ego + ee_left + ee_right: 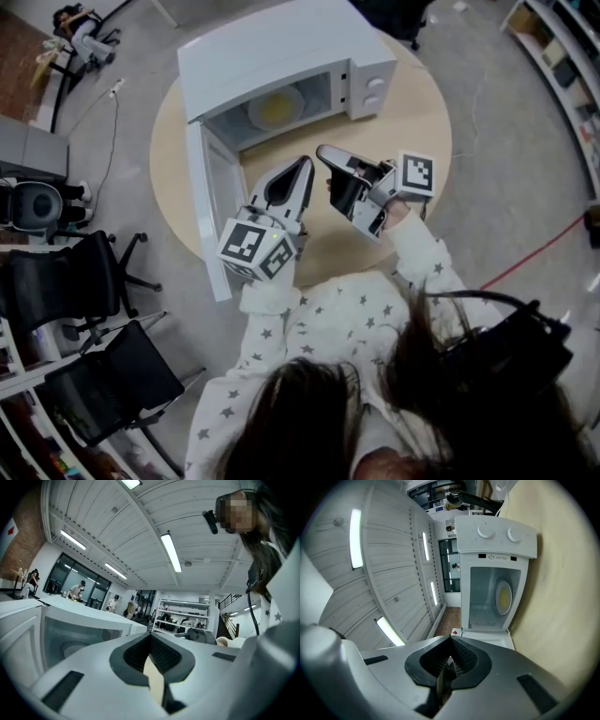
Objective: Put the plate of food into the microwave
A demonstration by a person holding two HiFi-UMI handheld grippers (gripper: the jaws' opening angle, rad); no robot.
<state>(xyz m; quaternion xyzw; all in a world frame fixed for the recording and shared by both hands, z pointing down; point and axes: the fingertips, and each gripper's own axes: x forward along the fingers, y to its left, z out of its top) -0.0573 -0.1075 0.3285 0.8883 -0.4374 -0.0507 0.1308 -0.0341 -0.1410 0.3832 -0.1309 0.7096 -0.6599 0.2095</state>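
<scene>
Head view: A round wooden table [412,112] holds a white microwave [272,47]. Its door [208,216] is swung wide open toward the person. The plate of food [277,108], with something yellow on it, sits inside the microwave. The left gripper [306,164] and the right gripper [323,150] are held side by side above the table, in front of the open microwave, with their tips pointing toward it. Black office chairs [66,272] stand on the floor to the left.

Left gripper view: The left gripper [151,637] is clenched, its jaws meeting at the tips with nothing between them. The microwave [84,620] fills the left side.

Right gripper view: The right gripper [451,641] is also clenched and grasps nothing. Straight ahead is the open microwave [494,541], and the plate of food [504,597] is inside, well apart from the jaws. The table [562,597] fills the right side.
</scene>
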